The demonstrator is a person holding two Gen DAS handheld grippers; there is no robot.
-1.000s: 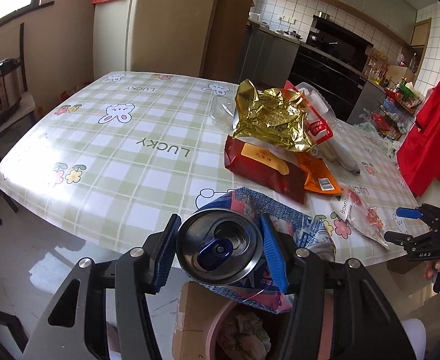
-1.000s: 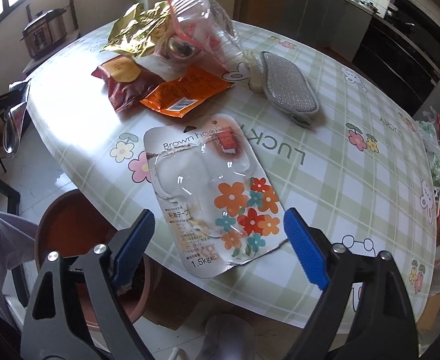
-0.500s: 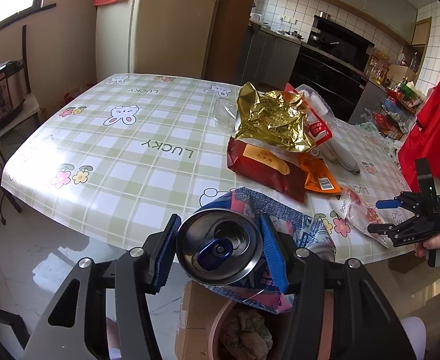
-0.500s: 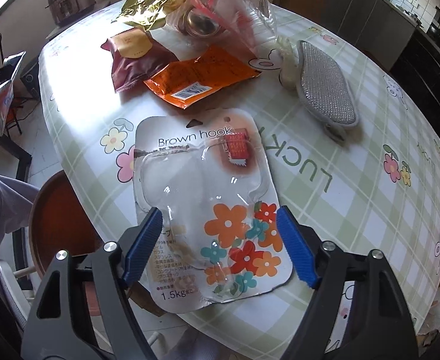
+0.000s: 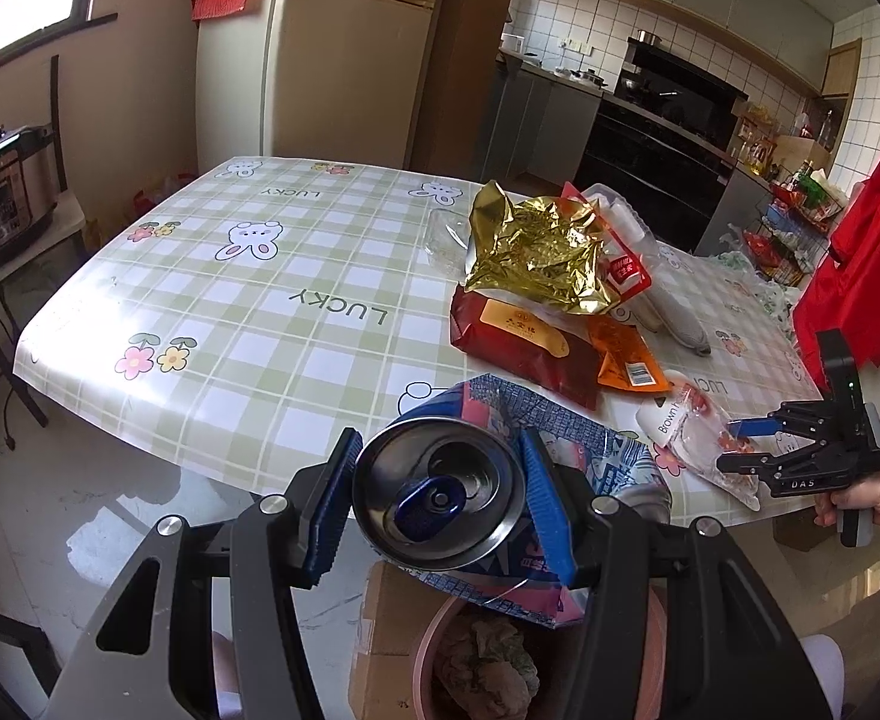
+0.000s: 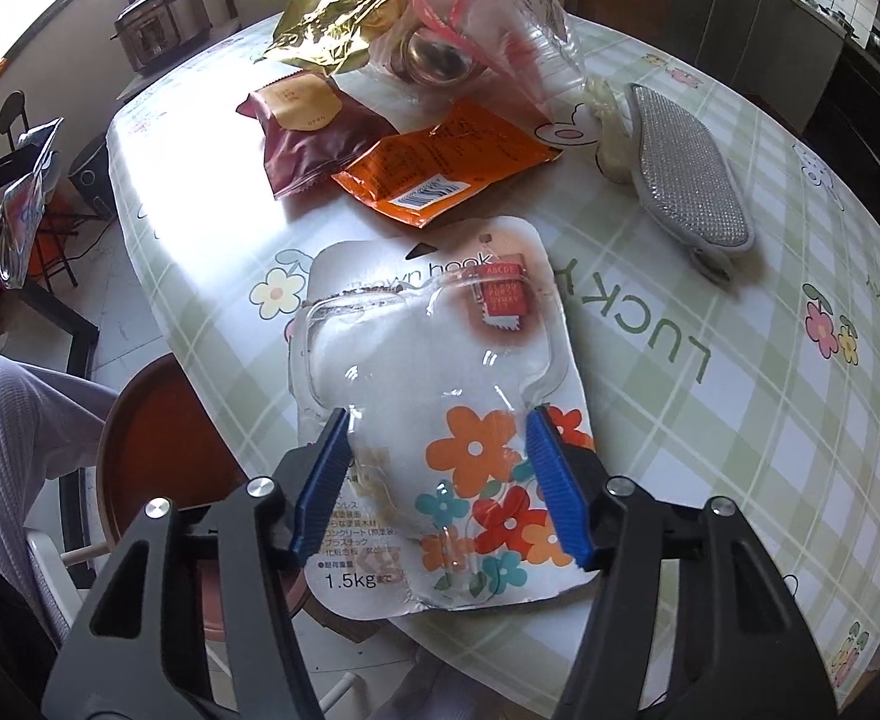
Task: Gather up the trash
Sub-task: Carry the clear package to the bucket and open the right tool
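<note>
Checked cloth covers the desk (image 5: 248, 300). Left hand-held gripper (image 5: 440, 498) clamps a crushed can (image 5: 434, 492) above a trash bin (image 5: 482, 660). Only the right wrist view shows the right hand-held gripper (image 6: 440, 480) spread wide over the hook package (image 6: 440, 396) at the desk's edge.

A pressure cooker (image 5: 5, 192) is sitting on a side table (image 5: 32, 252), and a refrigerator (image 5: 344, 54) is standing behind the checked tablecloth (image 5: 248, 312).
</note>
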